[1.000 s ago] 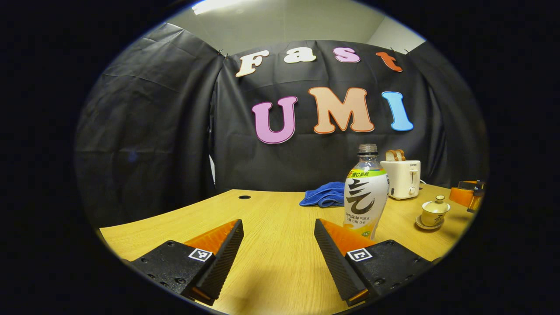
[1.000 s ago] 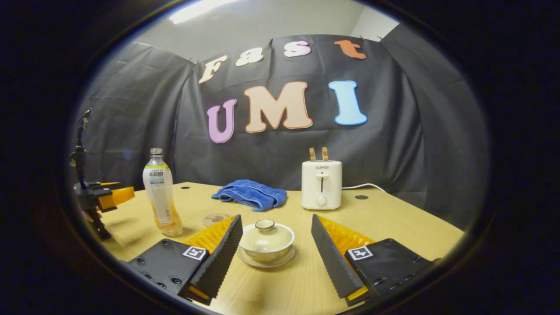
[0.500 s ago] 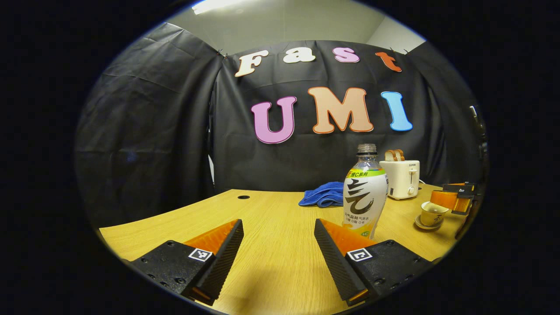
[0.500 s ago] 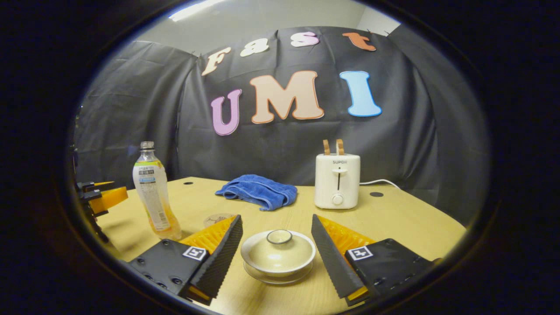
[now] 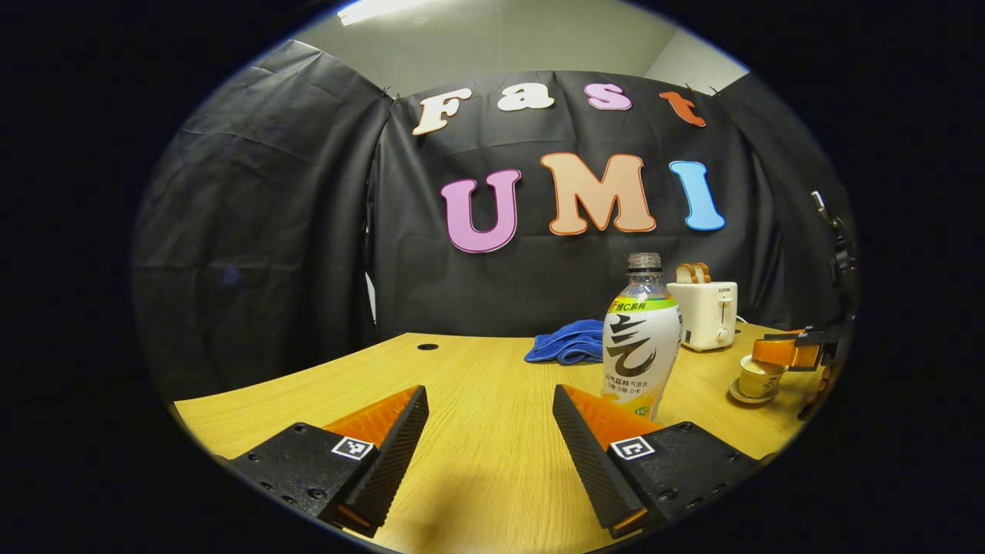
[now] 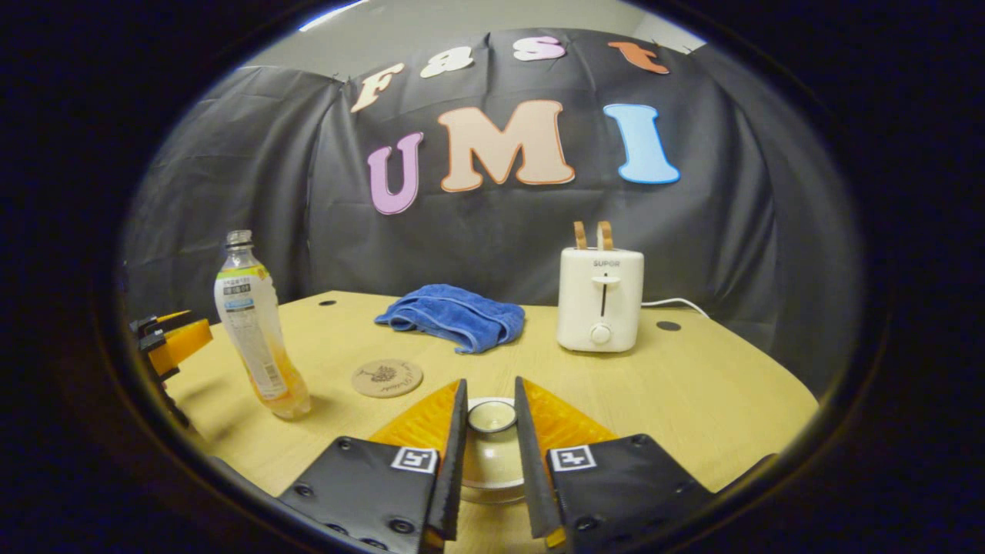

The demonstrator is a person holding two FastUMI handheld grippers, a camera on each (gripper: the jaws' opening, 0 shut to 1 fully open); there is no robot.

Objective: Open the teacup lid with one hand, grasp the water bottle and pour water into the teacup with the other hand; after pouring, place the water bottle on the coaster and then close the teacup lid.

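Note:
The white teacup point(image 6: 492, 481) stands on its saucer low in the right gripper view, and my right gripper point(image 6: 490, 394) is shut on the knob of the teacup lid point(image 6: 492, 416). The lid rests on the cup. A clear water bottle point(image 6: 258, 338) with a little yellowish liquid stands uncapped to the left, with a round cork coaster point(image 6: 387, 378) between it and the cup. In the left gripper view my left gripper point(image 5: 489, 394) is open above bare table, and the water bottle point(image 5: 642, 338) stands just past its right finger. Farther right are the teacup point(image 5: 758, 381) and my right gripper point(image 5: 793, 352) above it.
A crumpled blue towel point(image 6: 454, 315) and a white toaster point(image 6: 602, 298) with bread in its slots stand at the back of the wooden table point(image 6: 716, 385). My left gripper point(image 6: 173, 338) shows at the far left edge, beside the bottle.
My right gripper came down over the teacup and went from wide open to shut on the lid's knob. The left gripper and the bottle stayed where they were.

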